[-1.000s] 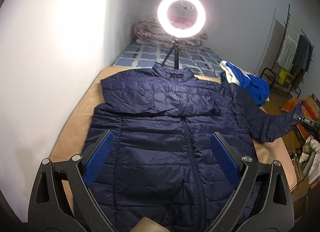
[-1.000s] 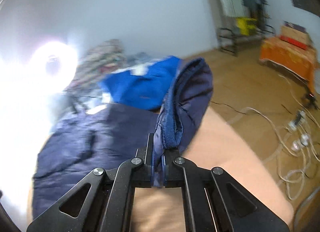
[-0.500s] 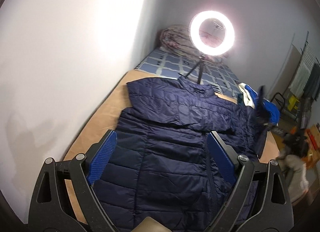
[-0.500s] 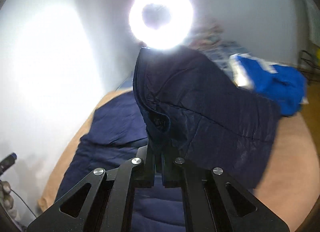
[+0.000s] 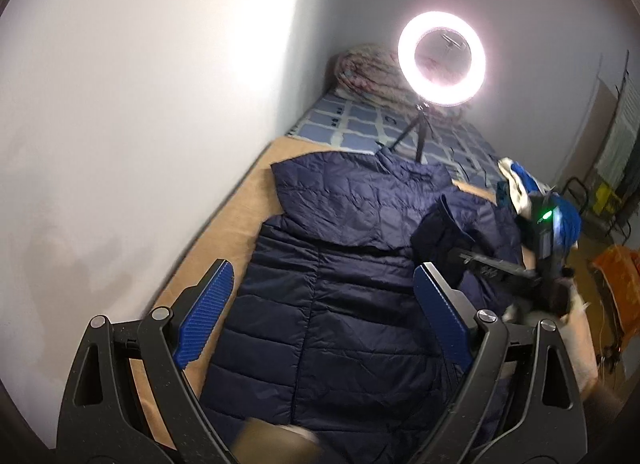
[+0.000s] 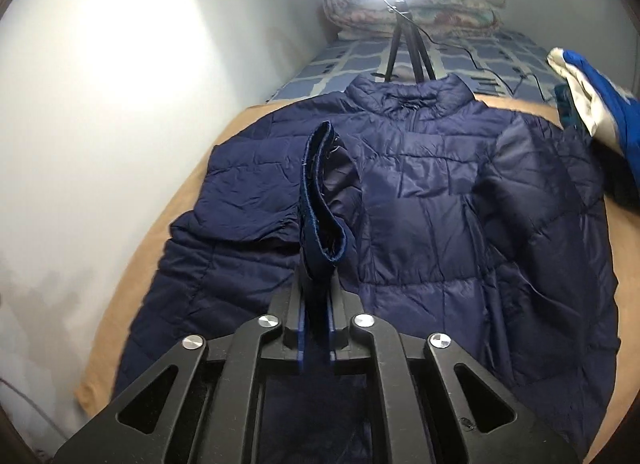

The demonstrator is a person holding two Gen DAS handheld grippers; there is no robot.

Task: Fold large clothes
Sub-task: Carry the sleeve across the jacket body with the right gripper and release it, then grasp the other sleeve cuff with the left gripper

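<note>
Jaws: right gripper [image 6: 315, 328] easing open around cuff [image 6: 320, 199]; left gripper [image 5: 320, 320] spread, empty.
Sleeve now swung across jacket [image 6: 420, 199]; second sleeve fold nearly done.

A home bedroom is shown. A bed [image 5: 360, 131] with a blue checked sheet is set against the white wall [image 5: 140, 103]; a rolled quilt [image 5: 368, 71] is piled at its far end, and a lit ring light [image 5: 441, 59] is stood on it.
</note>
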